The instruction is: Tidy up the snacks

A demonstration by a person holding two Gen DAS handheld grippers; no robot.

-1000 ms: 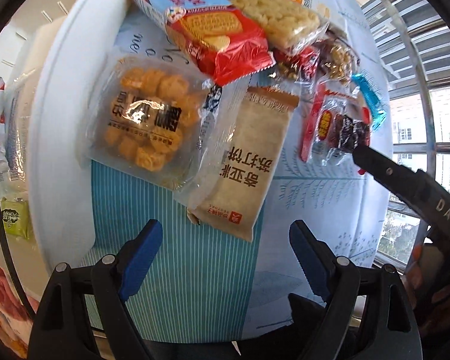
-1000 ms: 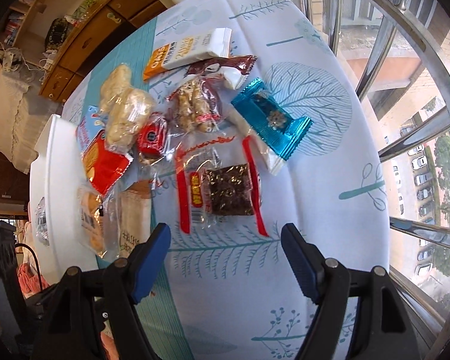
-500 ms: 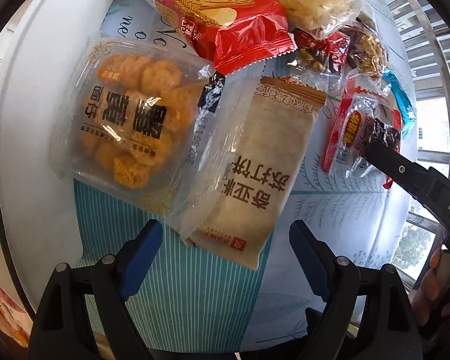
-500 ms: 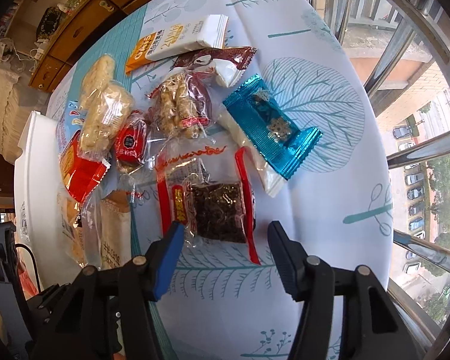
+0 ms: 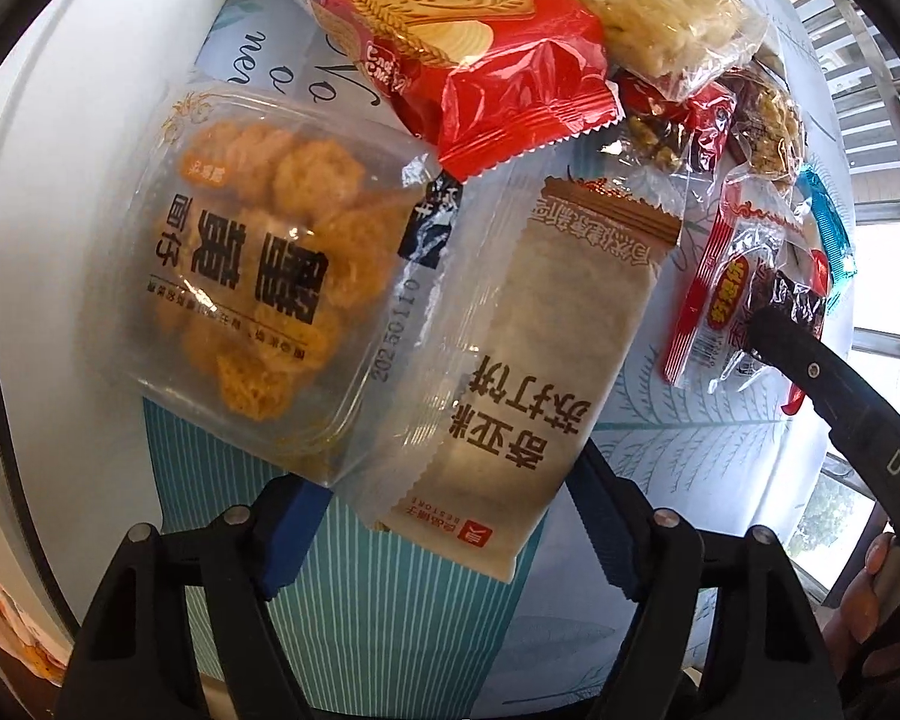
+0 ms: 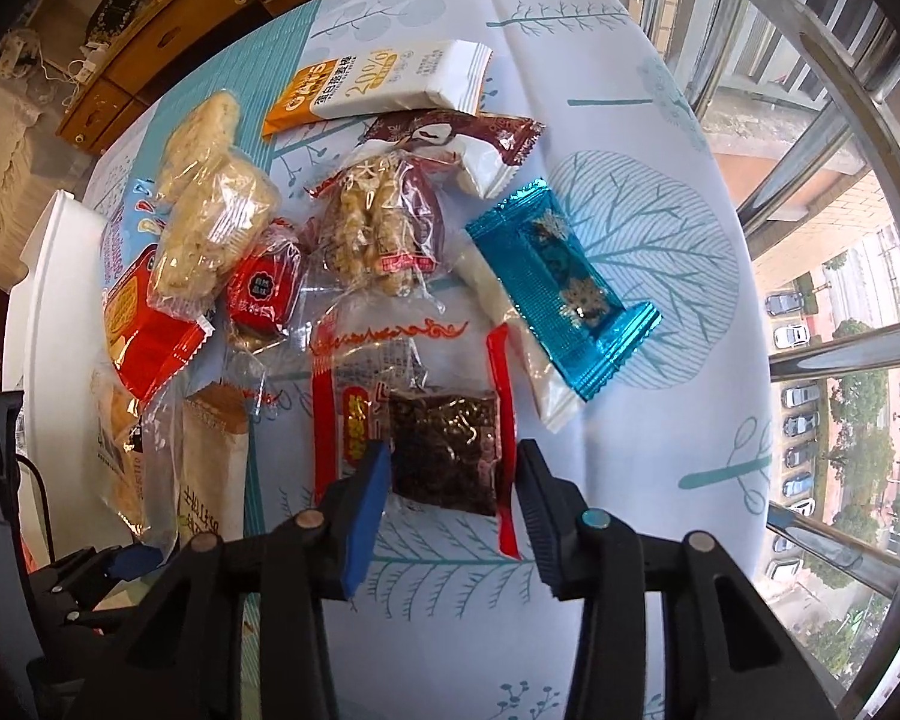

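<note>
Here both grippers are closing: the right gripper (image 6: 447, 480) around the dark snack pack (image 6: 444, 456), the left gripper (image 5: 444, 531) around the beige cracker pack (image 5: 528, 372), neither visibly pressing yet.

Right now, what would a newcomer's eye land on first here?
A heap of snack packets on the tree-print tablecloth. The right tool straddles a clear packet with a dark snack, jaws just closing; the left tool hangs over the beige cracker packet beside a tub of golden puffs.
</note>
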